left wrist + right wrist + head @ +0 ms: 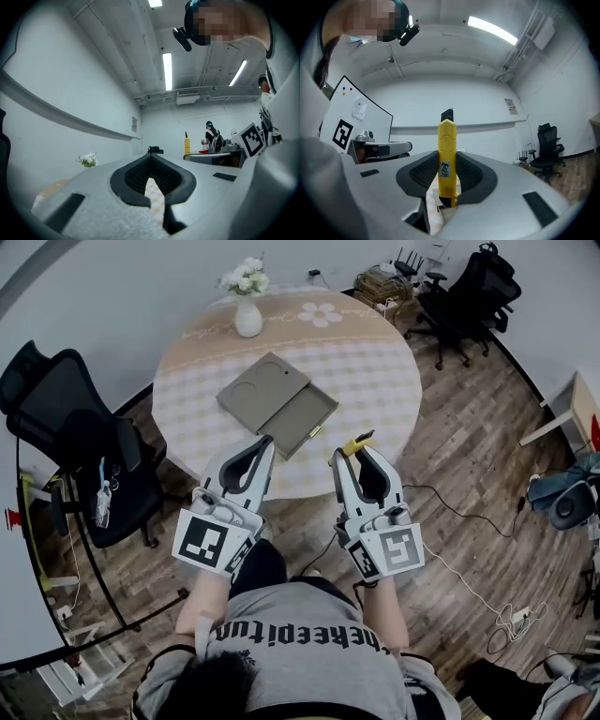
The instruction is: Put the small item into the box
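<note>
Left gripper [267, 441] closed and empty, right gripper [352, 454] clamps yellow cutter [446, 159]

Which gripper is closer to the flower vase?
Left. The left gripper is nearly straight in front of the vase; the right gripper, holding a yellow item, is farther right.

Round counter [409, 413], draped in a checked beige cloth [366, 357] with a flower motif, lay ahead of both tongs. A flat olive box [279, 403], slid open, rested just beyond the left tongs [266, 441] and ahead-left of the right tongs [352, 452]. A white vase [248, 318] of flowers stood at the far rim, well beyond the box.
</note>
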A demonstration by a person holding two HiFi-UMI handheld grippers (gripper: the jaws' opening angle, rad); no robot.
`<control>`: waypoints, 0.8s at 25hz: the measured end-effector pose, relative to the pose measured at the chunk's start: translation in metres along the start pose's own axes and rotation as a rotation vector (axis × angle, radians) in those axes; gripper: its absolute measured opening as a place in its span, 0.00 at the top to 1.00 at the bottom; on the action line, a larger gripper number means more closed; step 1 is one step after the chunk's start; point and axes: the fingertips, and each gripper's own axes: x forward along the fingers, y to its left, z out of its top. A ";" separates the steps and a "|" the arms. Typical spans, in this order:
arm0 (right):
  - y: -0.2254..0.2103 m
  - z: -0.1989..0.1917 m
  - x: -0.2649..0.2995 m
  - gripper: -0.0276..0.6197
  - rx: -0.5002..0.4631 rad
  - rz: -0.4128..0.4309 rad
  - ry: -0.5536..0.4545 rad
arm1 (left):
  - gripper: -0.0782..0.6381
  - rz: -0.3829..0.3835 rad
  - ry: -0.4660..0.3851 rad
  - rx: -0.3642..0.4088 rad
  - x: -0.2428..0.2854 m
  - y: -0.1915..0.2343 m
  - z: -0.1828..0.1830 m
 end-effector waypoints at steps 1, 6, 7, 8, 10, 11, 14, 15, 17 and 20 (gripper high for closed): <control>0.000 -0.001 0.007 0.78 -0.001 -0.006 0.002 | 0.87 -0.004 0.001 -0.004 0.003 0.008 -0.001; -0.001 -0.010 0.044 0.78 -0.003 -0.037 0.018 | 0.87 -0.035 0.005 -0.015 0.022 0.043 -0.007; -0.002 -0.011 0.050 0.77 -0.003 -0.044 0.019 | 0.87 -0.042 0.004 -0.016 0.025 0.049 -0.008; -0.002 -0.012 0.057 0.77 -0.004 -0.051 0.021 | 0.87 -0.050 0.004 -0.016 0.029 0.055 -0.009; -0.004 -0.015 0.070 0.77 -0.004 -0.066 0.023 | 0.87 -0.067 0.003 -0.017 0.037 0.068 -0.011; -0.004 -0.017 0.077 0.78 -0.005 -0.074 0.025 | 0.87 -0.075 0.004 -0.018 0.041 0.074 -0.013; -0.007 -0.023 0.096 0.77 -0.004 -0.098 0.036 | 0.87 -0.102 0.004 -0.026 0.052 0.091 -0.017; -0.007 -0.025 0.102 0.77 -0.004 -0.109 0.040 | 0.87 -0.114 0.005 -0.028 0.055 0.096 -0.019; -0.008 -0.030 0.112 0.78 -0.002 -0.129 0.047 | 0.87 -0.138 0.007 -0.031 0.062 0.105 -0.022; -0.011 -0.038 0.129 0.78 0.006 -0.153 0.057 | 0.87 -0.165 0.007 -0.035 0.072 0.120 -0.027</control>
